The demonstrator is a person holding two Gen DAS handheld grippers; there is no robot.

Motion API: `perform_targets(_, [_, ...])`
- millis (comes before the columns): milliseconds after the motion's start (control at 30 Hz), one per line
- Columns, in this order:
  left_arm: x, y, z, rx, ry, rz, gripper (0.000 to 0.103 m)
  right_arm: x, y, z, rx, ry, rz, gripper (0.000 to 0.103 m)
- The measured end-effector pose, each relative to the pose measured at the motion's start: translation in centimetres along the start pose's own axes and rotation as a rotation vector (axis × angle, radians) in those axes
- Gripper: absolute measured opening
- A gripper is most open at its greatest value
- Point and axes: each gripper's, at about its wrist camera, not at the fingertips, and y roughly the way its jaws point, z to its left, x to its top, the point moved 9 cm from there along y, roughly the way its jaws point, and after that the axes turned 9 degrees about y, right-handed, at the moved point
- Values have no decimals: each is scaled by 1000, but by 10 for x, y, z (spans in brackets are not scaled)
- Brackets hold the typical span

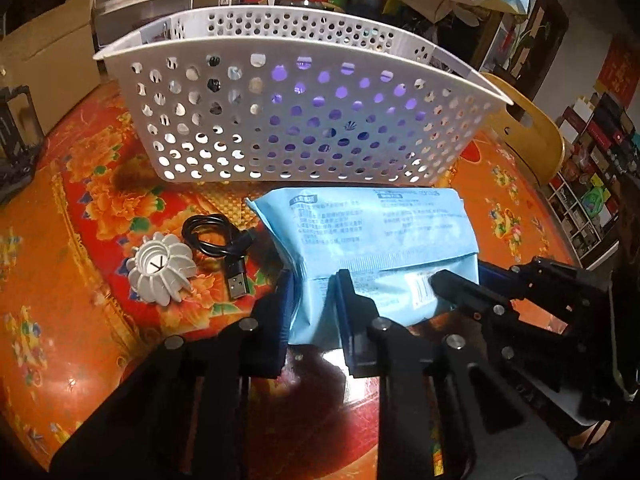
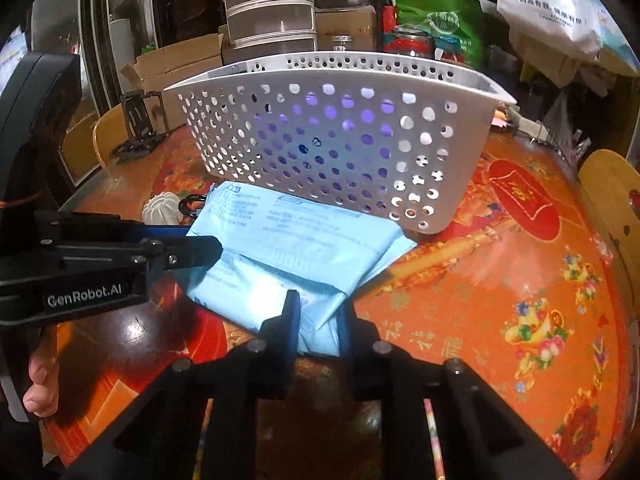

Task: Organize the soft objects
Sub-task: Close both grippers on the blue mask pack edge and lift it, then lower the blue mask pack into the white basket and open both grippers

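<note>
A light blue soft pack (image 1: 372, 232) lies flat on the flowered tablecloth, right in front of a white perforated basket (image 1: 304, 120). My left gripper (image 1: 314, 294) is shut on the pack's near left corner, and the wrapper puckers between the pads. My right gripper (image 2: 318, 312) is shut on the near right corner of the pack (image 2: 296, 240), bunching it. In the left wrist view the right gripper's black fingers (image 1: 452, 288) rest on the pack's right edge. In the right wrist view the left gripper's fingers (image 2: 192, 250) reach in from the left. The basket (image 2: 332, 144) stands behind the pack, with something purple showing through its holes.
A white ribbed plastic piece (image 1: 160, 268) and a coiled black USB cable (image 1: 224, 240) lie left of the pack. A wooden chair back (image 1: 532, 132) stands at the table's right edge. A black stand (image 1: 16, 140) is far left. Boxes, drawers and bags crowd behind the basket.
</note>
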Motion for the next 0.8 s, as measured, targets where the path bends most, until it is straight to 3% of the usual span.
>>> perform_targets(400, [7,-64,-12,16,29,-128,18,10,-40,9,2,-18,-90,16])
perform_targets(800, [43,-132,-14,21,43,-226,18,52,-94,30,-9,-75,-190,16])
